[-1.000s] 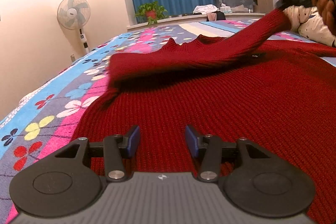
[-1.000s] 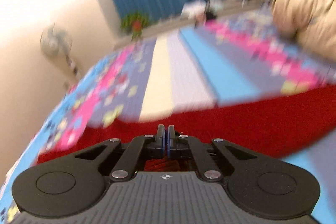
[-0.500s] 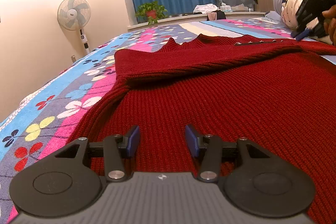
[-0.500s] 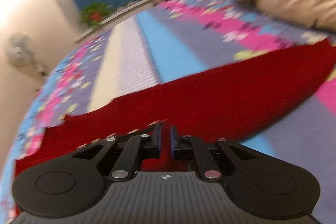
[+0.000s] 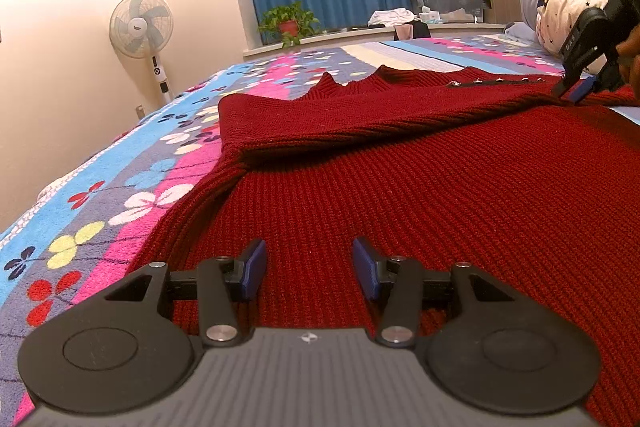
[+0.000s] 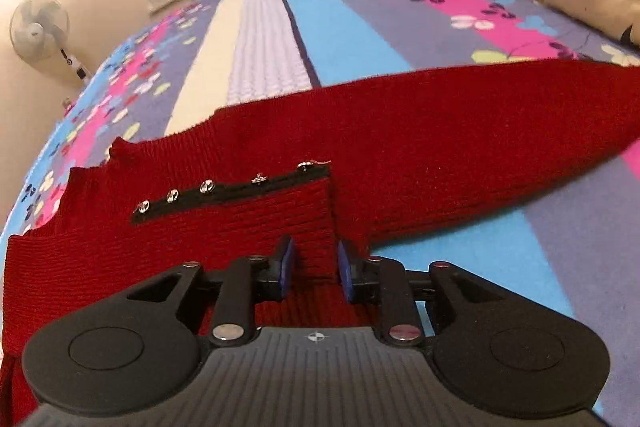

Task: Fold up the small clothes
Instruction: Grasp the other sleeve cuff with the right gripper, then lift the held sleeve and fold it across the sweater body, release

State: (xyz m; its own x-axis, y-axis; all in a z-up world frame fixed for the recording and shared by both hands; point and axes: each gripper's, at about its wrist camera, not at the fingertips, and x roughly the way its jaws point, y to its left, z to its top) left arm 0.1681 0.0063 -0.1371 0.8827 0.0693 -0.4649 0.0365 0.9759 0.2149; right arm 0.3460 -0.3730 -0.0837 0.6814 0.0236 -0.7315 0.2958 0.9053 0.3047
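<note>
The left gripper [image 5: 306, 269] hovers with fingers apart and empty over the near hem of the red sweater [image 5: 440, 207], which lies flat on the flowered bed [image 5: 132, 187]. Farther right, the right gripper [image 6: 313, 269] has just been opening; the folded sleeve's cuff [image 6: 316, 227] sits between its fingers, apparently untouched.

The sweater [image 5: 440, 195] is lying on the bed cover [image 5: 132, 195], one sleeve [image 6: 224, 227] lying folded across its body. A fan [image 5: 142, 27] is standing left, a plant [image 5: 288, 23] behind
</note>
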